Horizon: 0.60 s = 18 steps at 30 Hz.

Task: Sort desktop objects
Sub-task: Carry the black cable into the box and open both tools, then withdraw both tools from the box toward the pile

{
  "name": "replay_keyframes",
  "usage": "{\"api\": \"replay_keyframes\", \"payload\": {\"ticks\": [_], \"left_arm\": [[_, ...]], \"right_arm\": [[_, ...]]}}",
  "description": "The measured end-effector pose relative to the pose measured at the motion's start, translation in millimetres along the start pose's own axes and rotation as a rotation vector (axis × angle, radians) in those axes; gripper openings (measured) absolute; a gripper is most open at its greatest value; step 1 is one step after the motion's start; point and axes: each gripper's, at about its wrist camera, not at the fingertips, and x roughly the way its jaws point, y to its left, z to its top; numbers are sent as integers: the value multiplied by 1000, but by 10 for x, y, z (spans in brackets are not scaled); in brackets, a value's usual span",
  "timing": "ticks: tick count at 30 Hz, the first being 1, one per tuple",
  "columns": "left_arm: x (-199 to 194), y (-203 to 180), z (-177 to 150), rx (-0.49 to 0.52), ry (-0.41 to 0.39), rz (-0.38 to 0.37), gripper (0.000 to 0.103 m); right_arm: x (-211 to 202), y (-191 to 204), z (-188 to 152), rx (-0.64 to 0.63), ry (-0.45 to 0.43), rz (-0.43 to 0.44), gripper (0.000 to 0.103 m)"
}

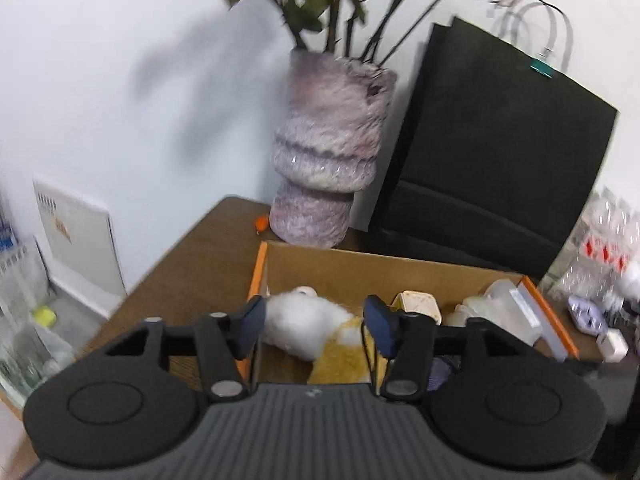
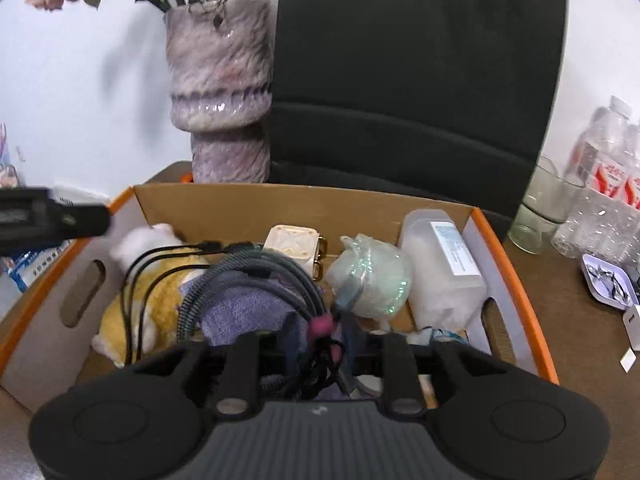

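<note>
A cardboard box (image 2: 280, 200) with orange edges holds a white and yellow plush toy (image 2: 136, 280), a purple cloth (image 2: 244, 308), a cream square item (image 2: 296, 246), a wrapped pale green ball (image 2: 372, 276) and a clear plastic container (image 2: 440, 264). My right gripper (image 2: 320, 344) is low in the box, shut on a bundle of dark cables (image 2: 276, 276); its fingertips are hidden behind the bundle. My left gripper (image 1: 316, 324) is open and empty above the box's left side (image 1: 256, 276), over the plush toy (image 1: 308, 320). It also shows at the left edge of the right wrist view (image 2: 52, 216).
A purple fuzzy vase (image 1: 328, 152) with flowers stands behind the box. A black chair (image 2: 416, 80) is beside it. Right of the box are a glass (image 2: 540, 208), water bottles (image 2: 600, 184) and a small tray (image 2: 608, 284) on the brown table (image 2: 568, 320).
</note>
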Motion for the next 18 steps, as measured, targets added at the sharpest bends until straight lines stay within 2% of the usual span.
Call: {"api": "replay_keyframes", "payload": {"ticks": [3, 5, 6, 7, 11, 18], "left_arm": [[-103, -96, 53, 74, -9, 20, 71], [-146, -144, 69, 98, 0, 26, 89], [-183, -158, 70, 98, 1, 37, 93], [-222, -172, 68, 94, 2, 55, 101], [-341, -221, 37, 104, 36, 101, 103], [-744, -241, -179, 126, 64, 89, 103]], "right_arm": [[-99, -79, 60, 56, -21, 0, 46], [-212, -182, 107, 92, -28, 31, 49], [-274, -224, 129, 104, -28, 39, 52], [-329, -257, 149, 108, -25, 44, 52], [-569, -347, 169, 81, 10, 41, 59], [-1021, -533, 11, 92, 27, 47, 69]]}}
